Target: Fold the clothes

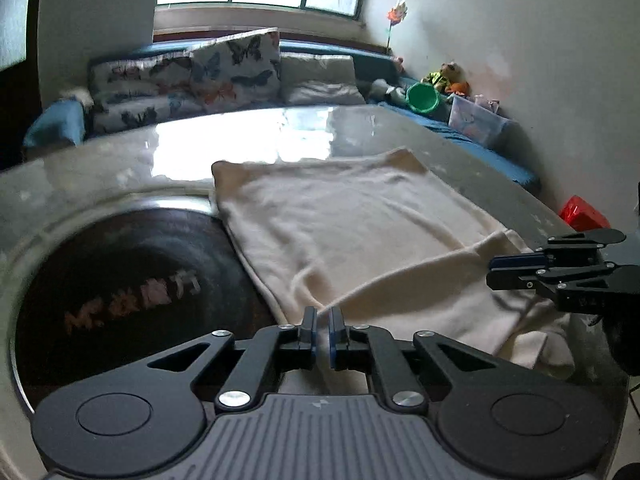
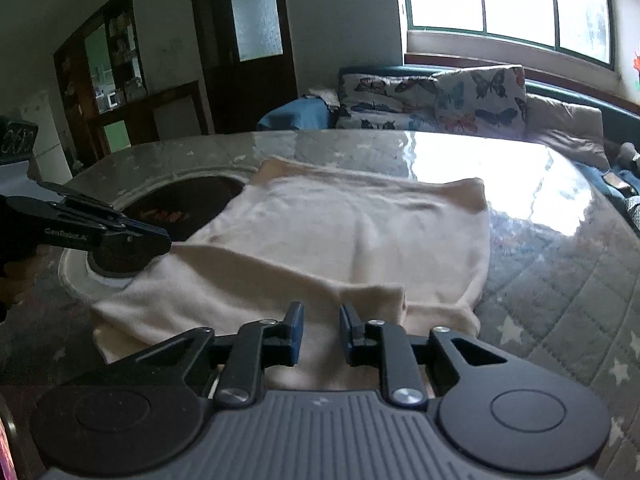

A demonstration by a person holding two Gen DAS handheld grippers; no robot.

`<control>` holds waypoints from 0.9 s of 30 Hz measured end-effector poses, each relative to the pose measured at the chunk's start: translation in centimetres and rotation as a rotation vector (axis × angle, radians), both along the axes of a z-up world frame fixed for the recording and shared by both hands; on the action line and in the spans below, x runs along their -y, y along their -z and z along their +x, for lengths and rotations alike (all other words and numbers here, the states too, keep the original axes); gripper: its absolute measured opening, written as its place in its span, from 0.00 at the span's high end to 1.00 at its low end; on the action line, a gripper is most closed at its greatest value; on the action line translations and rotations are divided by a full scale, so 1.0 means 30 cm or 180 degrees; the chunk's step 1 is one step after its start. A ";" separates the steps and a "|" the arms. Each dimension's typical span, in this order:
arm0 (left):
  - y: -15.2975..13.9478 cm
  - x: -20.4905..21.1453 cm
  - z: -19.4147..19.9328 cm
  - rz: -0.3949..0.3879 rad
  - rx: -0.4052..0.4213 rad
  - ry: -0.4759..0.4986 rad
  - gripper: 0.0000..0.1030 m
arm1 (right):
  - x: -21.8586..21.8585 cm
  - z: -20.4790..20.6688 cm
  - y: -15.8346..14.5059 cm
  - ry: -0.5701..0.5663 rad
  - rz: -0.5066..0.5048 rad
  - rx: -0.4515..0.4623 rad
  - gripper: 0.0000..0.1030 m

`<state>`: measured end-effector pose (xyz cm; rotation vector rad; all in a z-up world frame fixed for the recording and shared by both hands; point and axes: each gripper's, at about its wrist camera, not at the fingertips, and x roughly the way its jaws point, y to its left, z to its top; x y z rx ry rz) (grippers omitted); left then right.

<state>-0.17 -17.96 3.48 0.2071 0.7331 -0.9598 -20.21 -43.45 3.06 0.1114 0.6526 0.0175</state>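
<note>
Left gripper (image 1: 322,334) leads, its black jaws all but together over the near left edge of the cloth; whether a thin hem is nipped between them I can't tell. Big picture now: the grey quilted tabletop under glossy clear film (image 2: 560,264) carries the cream, soft knitted garment (image 1: 360,224), spread flat at centre, one flap already laid over along the near side, its left edge overhanging the dark round inset panel (image 1: 132,280) at nine o'clock. Right gripper (image 2: 320,330), at the garment's five o'clock, jaws slightly apart, nothing between them. Looks light, limp and drapey, likely to slide on that slick film. Best taken by a near corner or the folded edge.
</note>
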 end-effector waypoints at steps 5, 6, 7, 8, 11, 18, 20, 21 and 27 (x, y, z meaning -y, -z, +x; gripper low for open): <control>0.026 0.019 -0.002 0.0150 0.0097 0.0031 0.92 | 0.013 0.015 0.021 0.0058 0.0002 -0.0062 0.77; 0.037 0.023 -0.002 0.0193 0.0125 0.0025 0.91 | 0.012 0.013 0.019 0.0050 -0.0011 -0.0057 0.77; 0.034 0.022 -0.004 0.0208 0.0129 0.0017 0.90 | 0.007 0.006 0.007 0.0034 -0.0037 -0.0040 0.77; 0.026 0.020 -0.006 0.0211 0.0124 0.0008 0.90 | 0.004 -0.001 -0.003 0.0019 -0.0061 -0.0020 0.77; -0.012 0.013 -0.044 0.0170 0.0247 0.0105 0.90 | -0.004 -0.024 -0.034 -0.0046 -0.0109 0.0055 0.73; 0.021 0.065 -0.127 0.0381 0.0370 0.0507 0.89 | -0.001 -0.034 0.002 -0.0069 -0.0198 -0.0076 0.66; 0.028 0.066 -0.130 0.0389 0.0382 0.0511 0.89 | 0.002 -0.045 -0.008 -0.0073 -0.0193 -0.0049 0.66; 0.024 0.065 -0.129 0.0383 0.0371 0.0506 0.89 | -0.001 -0.053 -0.021 -0.0087 -0.0203 -0.0008 0.66; 0.011 0.060 -0.149 0.0369 0.0420 0.0602 0.87 | -0.008 -0.056 -0.021 -0.0144 -0.0225 0.0003 0.64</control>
